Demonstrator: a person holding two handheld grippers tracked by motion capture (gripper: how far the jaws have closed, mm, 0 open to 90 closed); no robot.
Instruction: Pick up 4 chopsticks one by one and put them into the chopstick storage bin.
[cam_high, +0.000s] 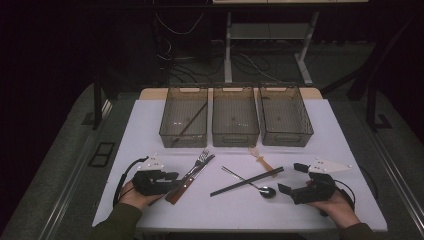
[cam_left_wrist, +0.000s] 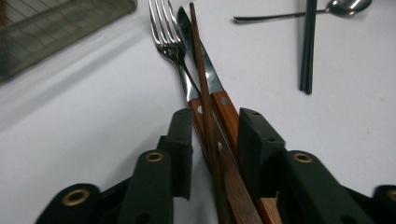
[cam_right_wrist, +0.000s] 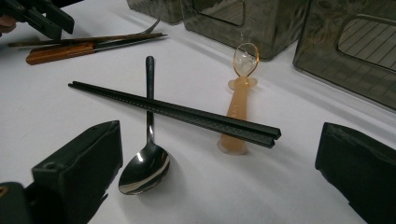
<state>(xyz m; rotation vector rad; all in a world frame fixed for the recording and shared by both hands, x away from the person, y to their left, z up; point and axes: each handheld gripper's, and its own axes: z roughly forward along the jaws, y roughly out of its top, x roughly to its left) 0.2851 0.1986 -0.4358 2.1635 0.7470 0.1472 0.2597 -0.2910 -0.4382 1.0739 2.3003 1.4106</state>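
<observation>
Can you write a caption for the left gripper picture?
Black left gripper straddling a wooden-handled fork, knife and brown chopstick.

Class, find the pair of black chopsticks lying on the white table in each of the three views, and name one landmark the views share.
High view: the pair of black chopsticks lies slanted at centre, between the two grippers.
Left gripper view: upper right, running straight down from the top edge.
Right gripper view: across the middle, slanting from left down to right.
Shared landmark: the silver metal spoon, whose handle the chopsticks cross.
</observation>
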